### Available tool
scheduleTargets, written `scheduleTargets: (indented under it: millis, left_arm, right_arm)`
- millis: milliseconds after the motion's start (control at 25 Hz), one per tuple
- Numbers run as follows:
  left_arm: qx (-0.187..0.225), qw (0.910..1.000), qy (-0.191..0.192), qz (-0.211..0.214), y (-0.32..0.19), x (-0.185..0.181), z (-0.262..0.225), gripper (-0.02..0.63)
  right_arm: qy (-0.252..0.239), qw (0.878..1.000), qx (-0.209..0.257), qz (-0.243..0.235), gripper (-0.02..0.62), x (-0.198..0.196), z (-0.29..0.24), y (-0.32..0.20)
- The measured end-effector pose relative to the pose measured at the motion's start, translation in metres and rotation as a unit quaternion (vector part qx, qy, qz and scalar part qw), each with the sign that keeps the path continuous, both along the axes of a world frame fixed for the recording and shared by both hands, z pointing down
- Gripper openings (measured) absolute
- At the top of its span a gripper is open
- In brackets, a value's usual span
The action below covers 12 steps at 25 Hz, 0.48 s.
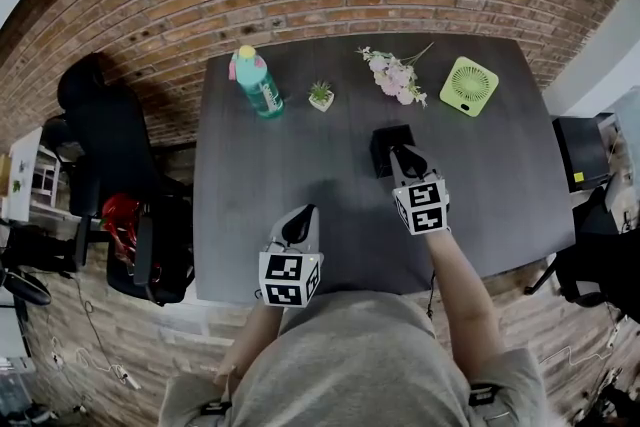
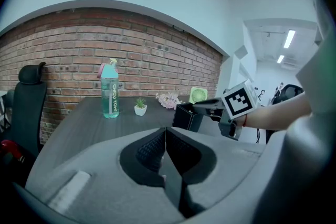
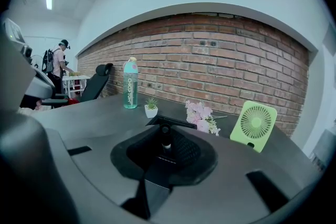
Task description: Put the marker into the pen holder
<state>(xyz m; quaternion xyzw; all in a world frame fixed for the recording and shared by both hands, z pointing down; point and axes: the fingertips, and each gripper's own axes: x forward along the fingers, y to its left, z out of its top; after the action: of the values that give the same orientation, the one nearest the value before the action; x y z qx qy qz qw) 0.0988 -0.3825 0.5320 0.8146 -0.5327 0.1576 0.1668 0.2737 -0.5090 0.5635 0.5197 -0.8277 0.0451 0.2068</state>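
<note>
A square black pen holder (image 1: 387,146) stands mid-table on the dark table (image 1: 250,205). My right gripper (image 1: 405,158) hovers at its near edge, shut on a black marker (image 3: 165,135) with a white band, held upright between the jaws. In the right gripper view the holder's rim (image 3: 173,122) lies just beyond the marker's tip. My left gripper (image 1: 301,223) is near the table's front edge, shut with nothing in it. The left gripper view shows the pen holder (image 2: 186,117) ahead with the right gripper (image 2: 210,106) over it.
Along the far edge stand a teal water bottle (image 1: 257,83), a small potted plant (image 1: 321,95), pink flowers (image 1: 395,75) and a green fan (image 1: 468,85). A black chair (image 1: 110,135) is left of the table. A brick wall rises behind. A person (image 3: 56,60) stands far off.
</note>
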Motion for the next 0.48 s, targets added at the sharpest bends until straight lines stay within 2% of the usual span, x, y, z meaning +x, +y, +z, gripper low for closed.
scheduleTargets:
  millis: [480]
  left_arm:
    - [0.002,1.0000,-0.001,0.002,-0.0005,0.0020,-0.0007,0.017]
  right_arm:
    - [0.005,1.000,-0.006,-0.012,0.069,-0.0076,0.0018,0.0017]
